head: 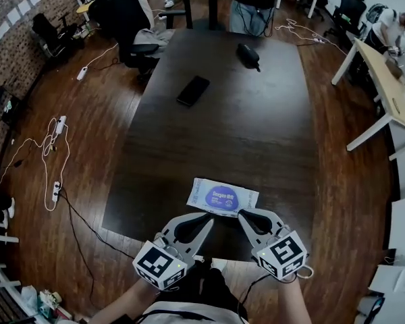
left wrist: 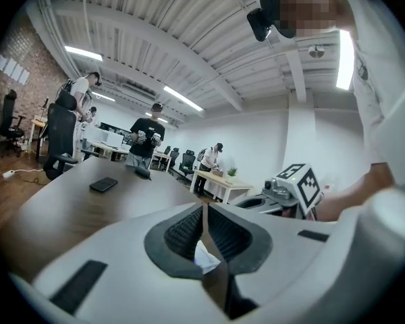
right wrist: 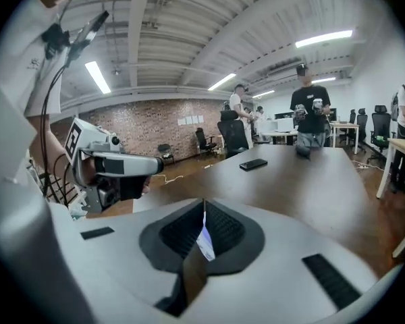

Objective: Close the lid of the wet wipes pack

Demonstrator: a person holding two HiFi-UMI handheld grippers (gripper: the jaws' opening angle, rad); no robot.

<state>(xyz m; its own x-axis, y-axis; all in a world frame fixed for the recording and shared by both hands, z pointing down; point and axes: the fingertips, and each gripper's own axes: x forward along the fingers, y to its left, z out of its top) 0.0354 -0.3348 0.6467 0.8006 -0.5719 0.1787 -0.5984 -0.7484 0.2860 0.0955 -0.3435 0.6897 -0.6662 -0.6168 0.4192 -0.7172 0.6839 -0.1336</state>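
On the wooden floor off the surface's left edge, white power strips and cables (head: 56, 155) lie in loops. A black office chair (head: 130, 20) stands at the far left corner of the dark surface (head: 256, 127). A black phone (head: 193, 90) lies on the far half, left of the middle and well apart from everything else.

At the near edge, the left tongs (head: 211, 219) point towards the far edge, and their tips reach the near side of the wet wipes pack (head: 223, 196). In the left gripper view the 2 jaws stand closed, pad against pad, with nothing pinched. Only a white scrap of the pack shows through the gap under them.

The pack lies flat about midway along the near edge, a little in from it. It is white, and its blue oval lid (head: 220, 196) faces up and looks flat against the top.

The right tongs (head: 242, 214) come in from the near edge just right of the left ones, with their tips at the pack's near right part. Their jaws are closed on nothing too, with a sliver of the pack visible below. The head view does not show whether either pair touches the pack.

A black pouch (head: 248, 56) rests near the far edge, right of the middle. Off the right edge stands a white desk (head: 385, 90), and a person (head: 391, 25) bends over its far end.
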